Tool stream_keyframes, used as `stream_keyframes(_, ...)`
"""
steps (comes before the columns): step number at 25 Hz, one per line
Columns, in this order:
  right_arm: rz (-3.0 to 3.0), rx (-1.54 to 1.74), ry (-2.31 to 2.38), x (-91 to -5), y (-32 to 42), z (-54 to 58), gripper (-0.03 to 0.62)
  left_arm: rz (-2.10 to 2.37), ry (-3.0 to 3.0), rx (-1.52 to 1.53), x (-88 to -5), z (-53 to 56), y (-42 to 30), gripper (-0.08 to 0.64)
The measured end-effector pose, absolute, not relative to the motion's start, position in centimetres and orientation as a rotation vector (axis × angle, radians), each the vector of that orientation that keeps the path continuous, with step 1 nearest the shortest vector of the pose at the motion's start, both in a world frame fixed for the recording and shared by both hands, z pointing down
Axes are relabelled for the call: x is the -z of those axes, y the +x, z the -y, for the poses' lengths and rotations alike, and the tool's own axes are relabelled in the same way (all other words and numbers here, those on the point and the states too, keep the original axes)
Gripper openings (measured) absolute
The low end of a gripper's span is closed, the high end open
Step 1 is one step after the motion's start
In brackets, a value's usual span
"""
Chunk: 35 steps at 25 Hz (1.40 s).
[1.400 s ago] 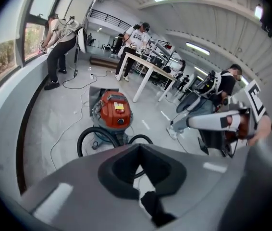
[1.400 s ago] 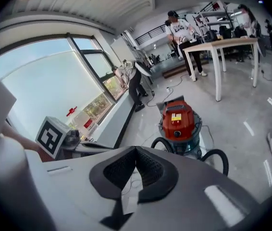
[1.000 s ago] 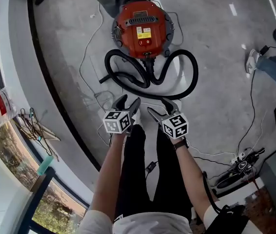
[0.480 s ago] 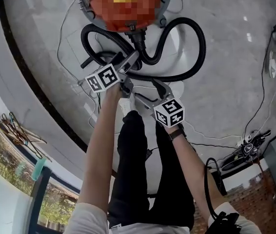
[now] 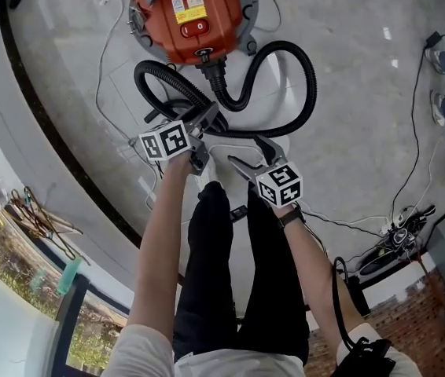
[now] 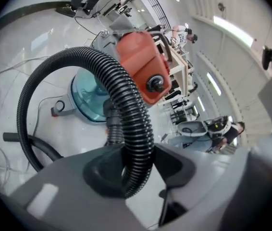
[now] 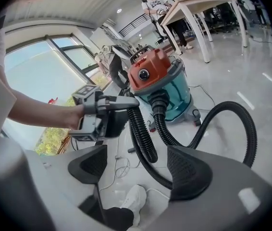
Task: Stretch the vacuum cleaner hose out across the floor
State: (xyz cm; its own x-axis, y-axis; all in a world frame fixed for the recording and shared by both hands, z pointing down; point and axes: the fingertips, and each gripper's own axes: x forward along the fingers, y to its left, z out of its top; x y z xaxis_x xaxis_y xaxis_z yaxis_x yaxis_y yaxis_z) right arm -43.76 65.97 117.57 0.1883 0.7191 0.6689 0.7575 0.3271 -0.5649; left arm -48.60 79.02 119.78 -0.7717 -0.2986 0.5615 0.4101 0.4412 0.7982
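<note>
Filling the near ground are the person's black trousers (image 5: 222, 273) and a white shoe (image 7: 131, 198), the shoe lying right under the right gripper (image 7: 138, 170). That gripper's jaws have just been opening and stand released, well apart. A curve of the hose (image 5: 309, 77) shows beyond the gap, but neither pad touches it.

Just beside it, the left gripper (image 5: 207, 136) has just been closing its jaws. They are now clenched on the hose, which passes straight between the two dark, rounded pads.

The hose is black ribbed plastic, round and springy-looking. It lies on the floor (image 5: 348, 45) between the person's feet and the vacuum cleaner (image 5: 191, 10). It is coiled in two loops, one on each side of the socket where it plugs into the machine's front, and the loops cross near the grippers. Thin pale cables (image 5: 108, 45) trail over the floor around and under the left loop.

The vacuum cleaner has a smooth orange-red domed lid over a see-through teal drum (image 7: 174, 97). The floor is glossy pale grey and throws back the ceiling lights.

Farther right, dark cords run to a tangle of plugs (image 5: 391, 250), and another person's shoes (image 5: 441, 104) stand at the edge. On the left, a dark curved strip (image 5: 65, 148) borders the floor.
</note>
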Motion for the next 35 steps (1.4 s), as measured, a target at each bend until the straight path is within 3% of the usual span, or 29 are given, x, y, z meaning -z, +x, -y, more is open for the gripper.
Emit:
stream_keyframes(4,1.521,0.103,-1.441,-115.3,-43.4,-66.5,0.391,2.032,-0.07,1.616,-112.2,-78.5,-48.1,0.175)
stream_keyframes(17,1.667,0.41,-1.46,-102.6,-42.8,-63.1,0.489,1.908,0.115,2.164,-86.4,-76.8,-42.3,0.17)
stream_keyframes(22,1.937,0.315,-1.377,-94.8,-46.4,-63.9,0.496,1.965,0.27,2.167,-77.2,-74.8,-39.0,0.17)
stream_keyframes(28,2.23,0.585,-1.294,-85.6,-53.0,-64.9,0.566,2.034,0.357,2.172,-69.0,-74.4,-36.1,0.169)
stream_keyframes(35,2.163,0.795,-1.701,-78.7,-48.5,-72.4,0.572,2.056,0.408,2.23,-61.6,-72.6,-30.6,0.169)
